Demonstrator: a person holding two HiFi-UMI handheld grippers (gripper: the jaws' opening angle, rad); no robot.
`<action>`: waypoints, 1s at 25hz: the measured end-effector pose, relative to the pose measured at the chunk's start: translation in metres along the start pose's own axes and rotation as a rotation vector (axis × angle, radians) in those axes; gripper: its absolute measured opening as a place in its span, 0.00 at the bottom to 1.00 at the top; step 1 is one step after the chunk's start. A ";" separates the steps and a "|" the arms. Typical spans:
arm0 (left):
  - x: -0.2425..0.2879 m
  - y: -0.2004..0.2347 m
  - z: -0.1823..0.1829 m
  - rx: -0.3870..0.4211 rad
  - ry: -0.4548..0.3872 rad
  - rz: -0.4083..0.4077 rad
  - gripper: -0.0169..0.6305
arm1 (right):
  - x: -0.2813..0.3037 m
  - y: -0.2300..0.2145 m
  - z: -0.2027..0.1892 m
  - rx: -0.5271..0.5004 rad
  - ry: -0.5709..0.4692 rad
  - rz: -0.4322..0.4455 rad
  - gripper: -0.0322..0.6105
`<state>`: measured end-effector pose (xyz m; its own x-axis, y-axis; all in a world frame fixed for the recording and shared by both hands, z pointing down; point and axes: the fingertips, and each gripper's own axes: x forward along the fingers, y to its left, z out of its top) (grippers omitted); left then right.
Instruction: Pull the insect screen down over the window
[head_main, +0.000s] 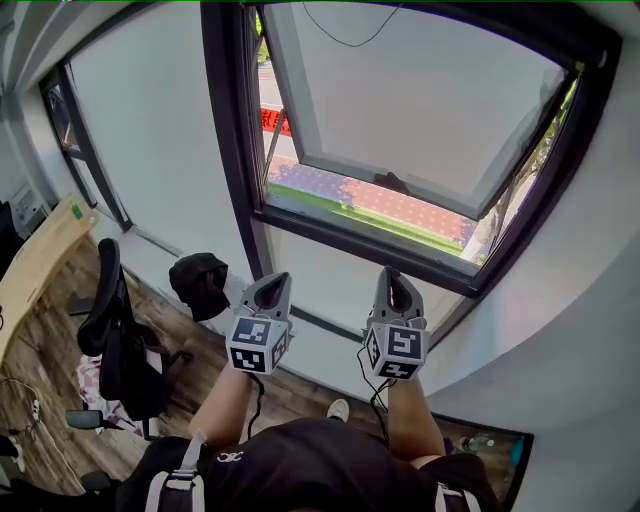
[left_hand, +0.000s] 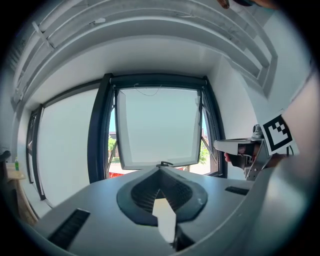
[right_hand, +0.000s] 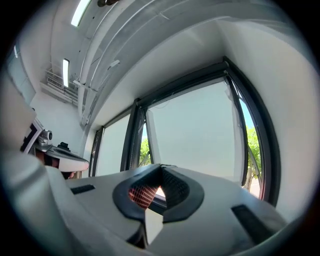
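Observation:
The window (head_main: 232, 150) has a dark frame, and its glazed sash (head_main: 420, 100) is tilted open outward at the bottom. A thin cord (head_main: 350, 40) hangs in a loop at the top of the opening; no screen covers the opening. My left gripper (head_main: 272, 283) and right gripper (head_main: 392, 277) are held side by side below the sill, apart from the frame. Both are shut with nothing between their jaws. The left gripper view looks straight at the sash (left_hand: 160, 130) past the shut left gripper (left_hand: 160, 170). The right gripper (right_hand: 161, 167) faces the sash (right_hand: 195, 135) from an angle.
A fixed frosted pane (head_main: 150, 130) lies left of the opening. A black bundle (head_main: 200, 283) sits on the low ledge by my left gripper. A black office chair (head_main: 115, 330) and a wooden desk (head_main: 40, 255) stand at the left. A white wall (head_main: 590, 300) closes the right.

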<state>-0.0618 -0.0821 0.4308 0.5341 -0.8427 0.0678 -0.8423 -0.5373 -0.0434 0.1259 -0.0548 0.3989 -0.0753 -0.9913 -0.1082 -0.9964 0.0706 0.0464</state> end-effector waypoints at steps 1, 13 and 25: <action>0.013 -0.001 0.003 0.007 0.001 -0.003 0.05 | 0.010 -0.007 0.000 0.004 0.001 0.000 0.06; 0.165 -0.008 0.019 0.039 -0.006 -0.052 0.05 | 0.122 -0.084 -0.009 -0.009 0.000 0.034 0.06; 0.252 0.020 0.020 0.043 -0.005 -0.170 0.05 | 0.189 -0.088 -0.016 -0.097 -0.009 0.017 0.06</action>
<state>0.0571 -0.3061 0.4275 0.6690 -0.7397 0.0724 -0.7359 -0.6729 -0.0747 0.1998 -0.2496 0.3902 -0.0928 -0.9889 -0.1160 -0.9866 0.0757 0.1445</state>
